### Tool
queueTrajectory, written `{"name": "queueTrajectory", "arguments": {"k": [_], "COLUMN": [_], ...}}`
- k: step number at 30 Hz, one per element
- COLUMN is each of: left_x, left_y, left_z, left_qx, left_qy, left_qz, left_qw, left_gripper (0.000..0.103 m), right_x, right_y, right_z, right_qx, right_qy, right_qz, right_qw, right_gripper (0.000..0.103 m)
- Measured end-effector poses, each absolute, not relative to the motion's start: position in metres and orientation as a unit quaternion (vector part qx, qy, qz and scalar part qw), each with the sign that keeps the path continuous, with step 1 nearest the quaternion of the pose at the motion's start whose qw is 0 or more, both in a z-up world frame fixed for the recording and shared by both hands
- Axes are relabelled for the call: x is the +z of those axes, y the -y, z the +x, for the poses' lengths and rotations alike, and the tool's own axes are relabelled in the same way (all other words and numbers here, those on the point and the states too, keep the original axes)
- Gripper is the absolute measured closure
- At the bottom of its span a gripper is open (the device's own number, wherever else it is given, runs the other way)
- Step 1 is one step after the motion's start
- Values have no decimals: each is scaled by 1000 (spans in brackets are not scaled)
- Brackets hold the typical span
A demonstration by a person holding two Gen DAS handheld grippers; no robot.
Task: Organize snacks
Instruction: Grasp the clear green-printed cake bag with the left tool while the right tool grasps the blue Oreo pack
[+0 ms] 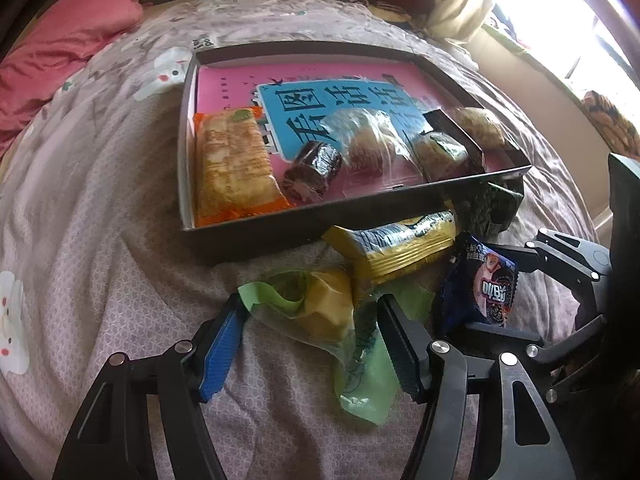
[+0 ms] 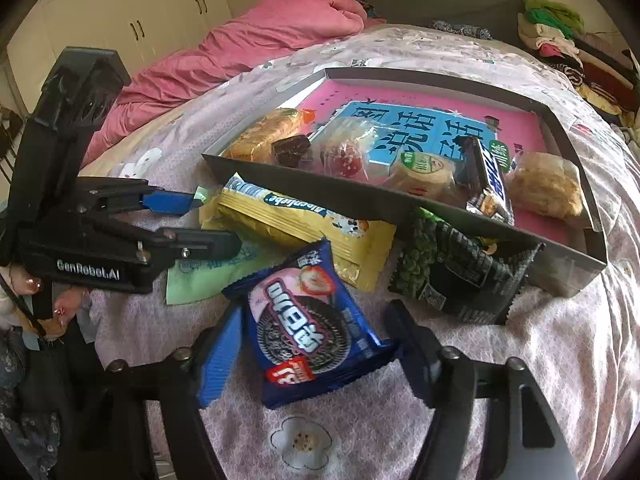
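The near wall of the grey tray (image 2: 304, 184) is standing as the barrier. In front of it, a yellow packet (image 2: 304, 224), a dark green packet (image 2: 460, 276) and a blue cookie packet (image 2: 308, 328) are crowding the bedspread (image 2: 540, 360). Left of the tray, bedspread is lying bare; inside, its far half is staying free above the pink book (image 1: 320, 80).

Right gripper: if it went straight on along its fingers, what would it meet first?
Probably the blue cookie packet, lying on the bedspread between the right gripper's parted fingers; whether the pads touch it is unclear. Beyond lies the yellow wafer pack.
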State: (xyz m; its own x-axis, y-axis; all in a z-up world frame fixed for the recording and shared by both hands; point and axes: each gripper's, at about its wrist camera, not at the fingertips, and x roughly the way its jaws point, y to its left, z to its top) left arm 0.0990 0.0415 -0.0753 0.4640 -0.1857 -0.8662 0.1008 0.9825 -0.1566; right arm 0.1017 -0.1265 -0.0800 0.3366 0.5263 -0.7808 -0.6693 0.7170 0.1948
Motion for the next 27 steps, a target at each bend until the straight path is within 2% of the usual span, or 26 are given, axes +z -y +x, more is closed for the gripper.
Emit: {"name": "queueTrajectory", "arguments": {"k": [3, 7, 9, 18, 27], "left_x": [-75, -78, -77, -75, -66], "left_y": [-38, -36, -35, -35, -43], "left_z": [100, 102, 102, 103, 96], "left_qx": [-91, -92, -96, -105, -104], "left_qy": [-510, -512, -511, -505, -492], "left_qz": [-41, -37, -37, -49, -78], "left_qw": [854, 853, 854, 855, 861], "left_gripper": [41, 44, 51, 70, 73], "right_x": [-81, -81, -80, -78, -71], "right_y": [125, 125, 126, 133, 142], "right_z": [101, 101, 101, 99, 96], "right_qx": [369, 374, 376, 376, 375], "right_qy": [-441, -440, -441, -451, -446], "right_qz": [-87, -85, -82, -55, -43], "right_qw": [814, 812, 811, 808, 812], "right_gripper": [39, 44, 48, 53, 53]}}
